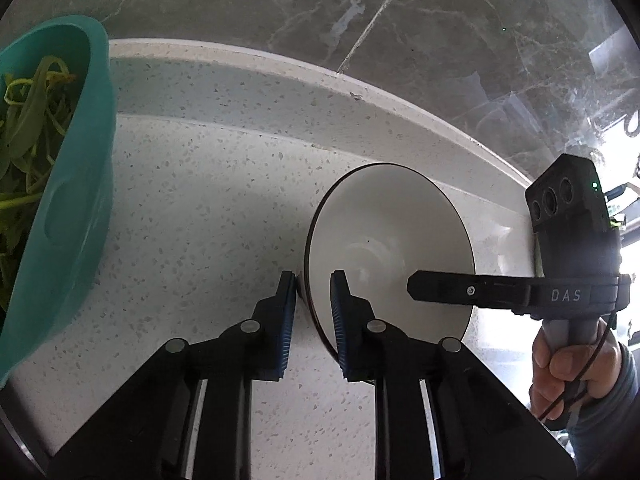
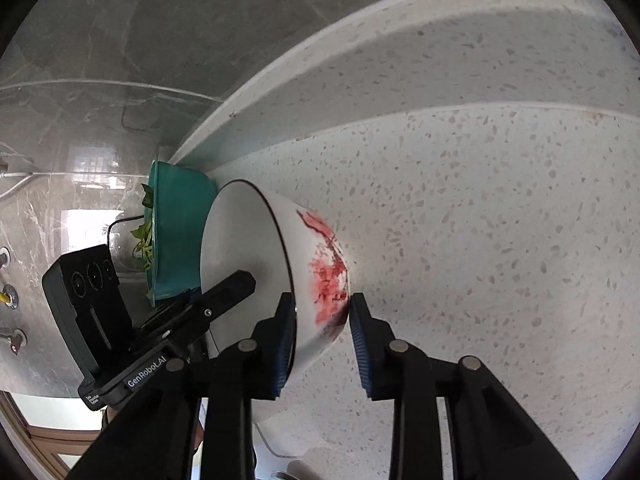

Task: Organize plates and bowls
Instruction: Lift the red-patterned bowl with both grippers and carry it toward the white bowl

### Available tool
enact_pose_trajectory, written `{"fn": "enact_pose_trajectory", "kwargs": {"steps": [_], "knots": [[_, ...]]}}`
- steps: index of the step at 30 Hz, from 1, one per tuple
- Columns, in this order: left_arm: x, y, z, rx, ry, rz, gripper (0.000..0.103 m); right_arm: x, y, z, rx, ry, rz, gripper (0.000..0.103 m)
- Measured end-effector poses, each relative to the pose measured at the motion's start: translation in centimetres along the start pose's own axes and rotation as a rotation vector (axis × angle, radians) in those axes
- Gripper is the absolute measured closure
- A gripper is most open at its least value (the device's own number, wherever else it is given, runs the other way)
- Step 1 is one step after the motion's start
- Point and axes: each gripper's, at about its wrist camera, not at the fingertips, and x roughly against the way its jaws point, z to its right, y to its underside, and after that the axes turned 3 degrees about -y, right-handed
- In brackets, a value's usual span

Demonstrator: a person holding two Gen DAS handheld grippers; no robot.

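White bowl (image 1: pixel 384 240), far rim gripper-hidden

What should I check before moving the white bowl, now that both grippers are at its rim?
1. Left gripper straddles the rim of the white bowl, one finger outside, one inside: ok.
2. Left pads pressing the wall: cannot tell; a gap shows at the inner pad.
3. Right gripper straddles the bowl wall at the red pattern: ok.
4. Right outer pad touching the bowl: not ok; a gap shows.
5. Bowl free of contents: ok.
6. Teal basin with greens apart from the bowl: ok in the left wrist view; the right wrist view overlaps them.
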Motion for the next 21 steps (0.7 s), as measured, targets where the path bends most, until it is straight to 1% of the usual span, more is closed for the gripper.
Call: {"fn": "enact_pose_trajectory", "kwargs": {"steps": [5, 12, 16, 21], "knots": [[0.2, -0.3, 1.3, 0.007, -0.019, -0.009, 0.089, 0.4, 0.0, 0.3, -0.012, 0.003, 0.006, 0.074], [0.1, 0.0, 2.8, 0.008, -0.019, -0.014, 0.089, 1.7, 0.4, 0.4, -0.026, 0.015, 0.016, 0.075], [0.9, 0.2, 3.8, 0.012, -0.01, -0.007, 0.089, 2.7, 1.2, 0.3, -0.024, 0.021, 0.02, 0.076], [2.4, 1.5, 6.5, -0.025, -0.014, -0.005, 0.089, 5.1, 2.8, 0.3, -0.023, 0.015, 0.04, 0.077]]}}
